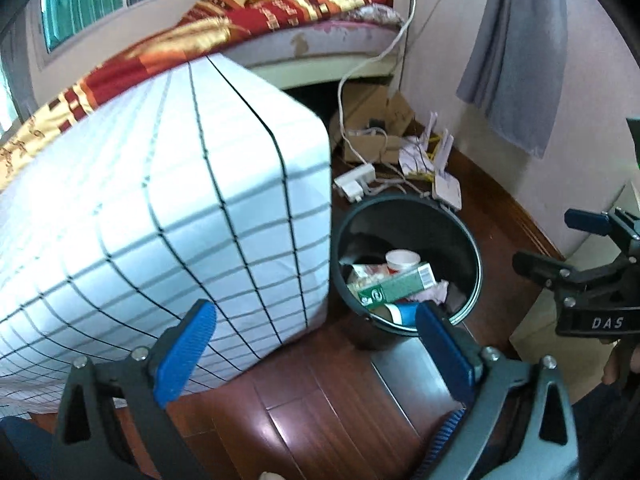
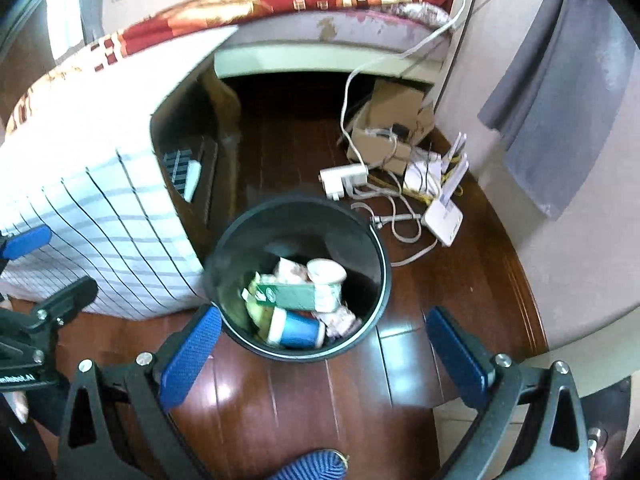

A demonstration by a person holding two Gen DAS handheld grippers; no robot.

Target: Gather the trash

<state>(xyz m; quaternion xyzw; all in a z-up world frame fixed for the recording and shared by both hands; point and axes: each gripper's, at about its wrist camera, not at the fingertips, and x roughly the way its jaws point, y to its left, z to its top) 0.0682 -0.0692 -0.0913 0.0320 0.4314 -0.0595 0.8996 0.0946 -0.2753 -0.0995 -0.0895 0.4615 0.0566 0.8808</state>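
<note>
Trash fills the black bin [image 1: 406,264] on the wooden floor beside the checked-cloth worktop [image 1: 160,208] in the left wrist view: a green carton [image 1: 396,285] and a white cup [image 1: 402,260], while the left tool [image 1: 316,344] gapes wide, holding nothing. Right wrist view: the right tool [image 2: 322,354] is likewise spread and empty just before the bin [image 2: 296,276], where a blue cup [image 2: 296,330] lies below the carton [image 2: 292,295].

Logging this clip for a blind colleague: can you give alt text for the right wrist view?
A black bin on a dark wood floor holds a green carton, a blue cup, a white cup and wrappers. The open, empty right gripper points at it. Behind lie a router and cables.
</note>
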